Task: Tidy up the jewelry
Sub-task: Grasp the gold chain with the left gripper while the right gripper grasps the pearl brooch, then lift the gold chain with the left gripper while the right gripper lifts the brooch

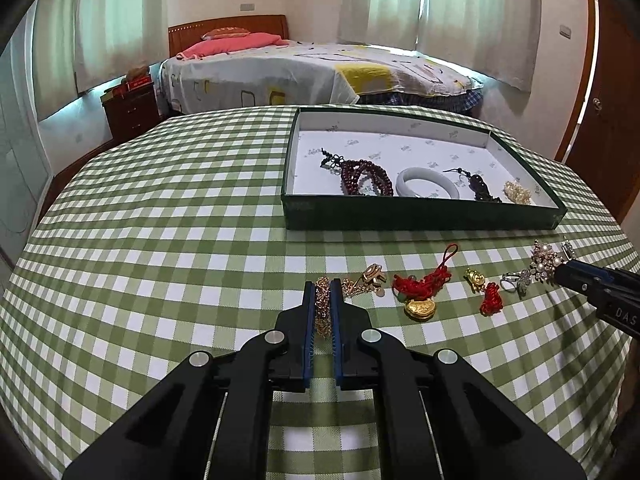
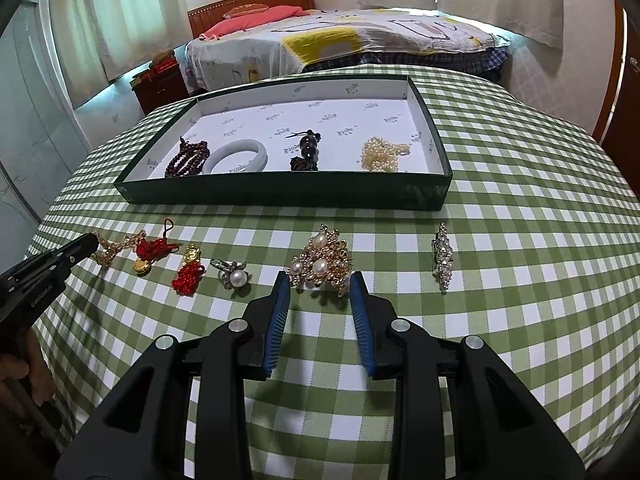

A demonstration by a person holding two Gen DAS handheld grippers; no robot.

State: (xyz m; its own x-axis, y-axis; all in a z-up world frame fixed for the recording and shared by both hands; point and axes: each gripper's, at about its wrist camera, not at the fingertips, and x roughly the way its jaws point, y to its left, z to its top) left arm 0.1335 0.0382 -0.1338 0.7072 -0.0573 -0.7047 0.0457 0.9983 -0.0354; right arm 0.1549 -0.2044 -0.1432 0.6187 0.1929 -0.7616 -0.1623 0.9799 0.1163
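Note:
My left gripper (image 1: 322,292) is shut on a gold chain bracelet (image 1: 322,306) that rests on the green checked tablecloth. My right gripper (image 2: 320,284) is open, its fingers on either side of a gold and pearl brooch (image 2: 322,262). A dark green tray (image 1: 420,216) with a white lining holds red beads (image 1: 366,178), a white bangle (image 1: 428,184), dark beads (image 1: 482,186) and a pearl piece (image 1: 518,192). On the cloth lie a red knot charm (image 1: 420,282), a small gold and red charm (image 1: 486,290), a pearl ring (image 2: 234,276) and a crystal brooch (image 2: 442,260).
The round table (image 1: 160,240) drops off at its edges on all sides. A bed (image 1: 300,68) and a wooden nightstand (image 1: 132,110) stand behind it. A wooden door (image 1: 612,120) is at the right. My hand (image 2: 16,380) shows at the left edge of the right wrist view.

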